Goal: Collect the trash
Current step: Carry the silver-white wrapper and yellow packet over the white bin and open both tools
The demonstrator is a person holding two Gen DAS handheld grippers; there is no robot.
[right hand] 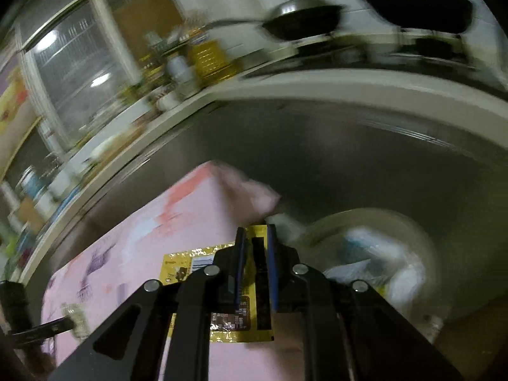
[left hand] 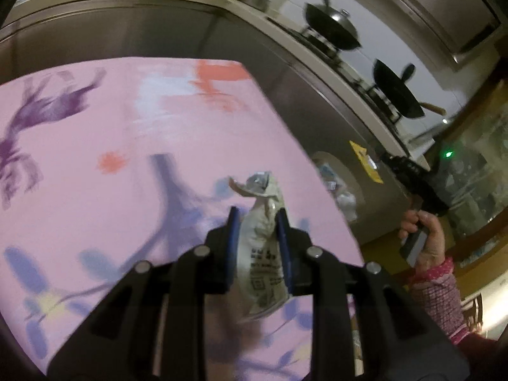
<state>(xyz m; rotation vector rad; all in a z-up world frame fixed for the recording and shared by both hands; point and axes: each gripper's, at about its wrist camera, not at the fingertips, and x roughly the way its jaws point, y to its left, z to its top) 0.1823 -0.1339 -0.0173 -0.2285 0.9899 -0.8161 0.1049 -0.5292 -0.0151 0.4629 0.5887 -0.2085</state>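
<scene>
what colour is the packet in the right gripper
Yellow-gold with dark brown panels; the packet shows best in the right wrist view.

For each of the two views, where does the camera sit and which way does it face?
Left wrist: behind the left claw, facing across the pink table; claw shut on a crumpled white wrapper; right hand visible.
Right wrist: behind the right claw, facing the bin; shut on a yellow packet.
Shared: table, bin, stove woks.

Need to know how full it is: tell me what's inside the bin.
The bin holds crumpled white and bluish plastic, blurred. Its bottom is covered, and the right gripper with its yellow wrapper hides the near rim.
</scene>
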